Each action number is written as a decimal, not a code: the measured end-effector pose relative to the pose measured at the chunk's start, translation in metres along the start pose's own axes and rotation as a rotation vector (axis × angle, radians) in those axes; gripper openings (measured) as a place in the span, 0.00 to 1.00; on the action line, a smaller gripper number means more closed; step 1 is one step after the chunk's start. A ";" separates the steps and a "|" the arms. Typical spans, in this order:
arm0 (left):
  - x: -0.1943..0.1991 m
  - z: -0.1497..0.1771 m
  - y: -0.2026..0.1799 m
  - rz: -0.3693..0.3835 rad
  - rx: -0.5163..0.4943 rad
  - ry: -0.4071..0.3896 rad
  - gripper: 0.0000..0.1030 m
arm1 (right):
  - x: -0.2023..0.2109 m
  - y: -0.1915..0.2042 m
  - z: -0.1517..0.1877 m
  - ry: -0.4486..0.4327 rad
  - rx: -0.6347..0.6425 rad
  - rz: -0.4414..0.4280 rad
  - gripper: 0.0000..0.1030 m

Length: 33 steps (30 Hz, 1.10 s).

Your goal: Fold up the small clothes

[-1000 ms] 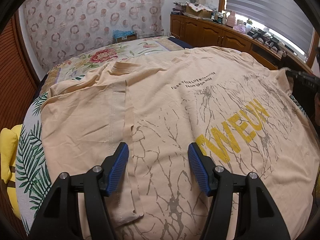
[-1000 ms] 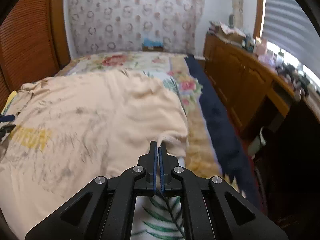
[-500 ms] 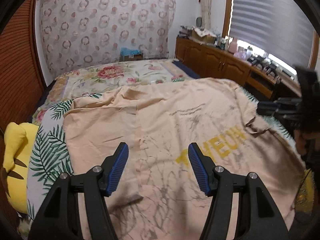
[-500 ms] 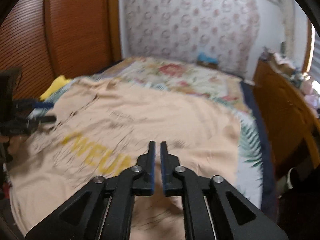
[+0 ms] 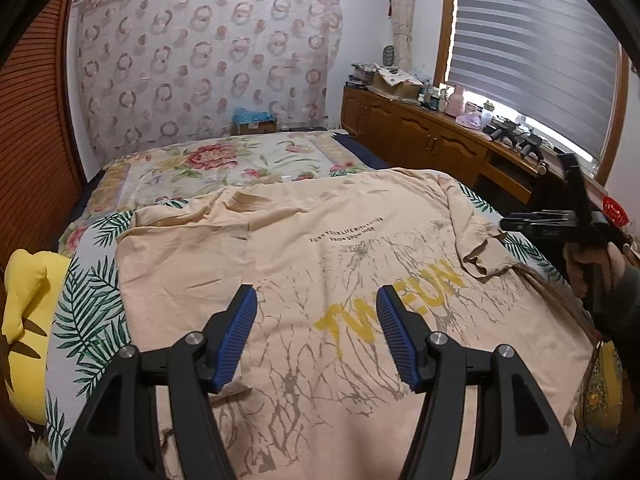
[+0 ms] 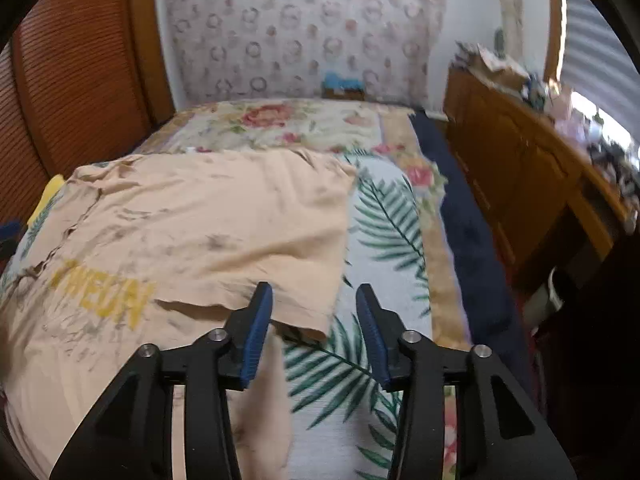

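Note:
A peach T-shirt (image 5: 320, 248) with yellow letters and a grey branch print lies spread on the bed; it also shows in the right wrist view (image 6: 192, 224). Its right sleeve (image 5: 480, 248) is folded in over the body. My left gripper (image 5: 316, 332) is open and empty, held above the shirt's lower middle. My right gripper (image 6: 314, 332) is open and empty, just above the folded sleeve's edge (image 6: 296, 320). The right gripper also shows at the right edge of the left wrist view (image 5: 560, 220).
The bed has a leaf and flower print cover (image 6: 384, 216). A yellow plush toy (image 5: 24, 312) lies at the bed's left edge. A wooden cabinet (image 5: 432, 140) with clutter on top runs along the right, under the window. A slatted wooden panel (image 6: 80, 72) stands on the left.
My right gripper was shut on the sleeve, carried it in over the shirt, then opened and let it go. My left gripper has lifted back from the shirt, staying open.

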State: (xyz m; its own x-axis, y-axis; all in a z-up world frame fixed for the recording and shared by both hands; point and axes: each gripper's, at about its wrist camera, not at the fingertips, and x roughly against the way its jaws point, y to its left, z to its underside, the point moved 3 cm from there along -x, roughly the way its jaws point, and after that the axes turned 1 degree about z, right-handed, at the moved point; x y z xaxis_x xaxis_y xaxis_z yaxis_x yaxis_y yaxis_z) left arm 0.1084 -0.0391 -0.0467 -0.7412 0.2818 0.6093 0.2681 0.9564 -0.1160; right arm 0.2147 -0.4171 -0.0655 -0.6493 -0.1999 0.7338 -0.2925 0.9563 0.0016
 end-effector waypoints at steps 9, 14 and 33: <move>0.002 0.002 -0.004 0.002 -0.003 0.003 0.60 | -0.029 0.006 0.011 0.078 0.019 0.000 0.40; 0.002 0.006 0.001 0.001 0.011 0.003 0.60 | -0.030 0.014 0.008 0.068 0.063 -0.028 0.04; 0.004 0.011 0.016 -0.020 0.043 0.011 0.60 | -0.039 0.111 -0.090 -0.063 0.276 -0.118 0.03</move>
State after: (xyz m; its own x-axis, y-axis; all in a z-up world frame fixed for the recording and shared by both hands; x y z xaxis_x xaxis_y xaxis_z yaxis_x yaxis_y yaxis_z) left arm 0.1032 -0.0217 -0.0552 -0.7396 0.2617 0.6201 0.2263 0.9644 -0.1371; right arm 0.2704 -0.2837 -0.0329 -0.6393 -0.3273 0.6959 -0.5425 0.8333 -0.1065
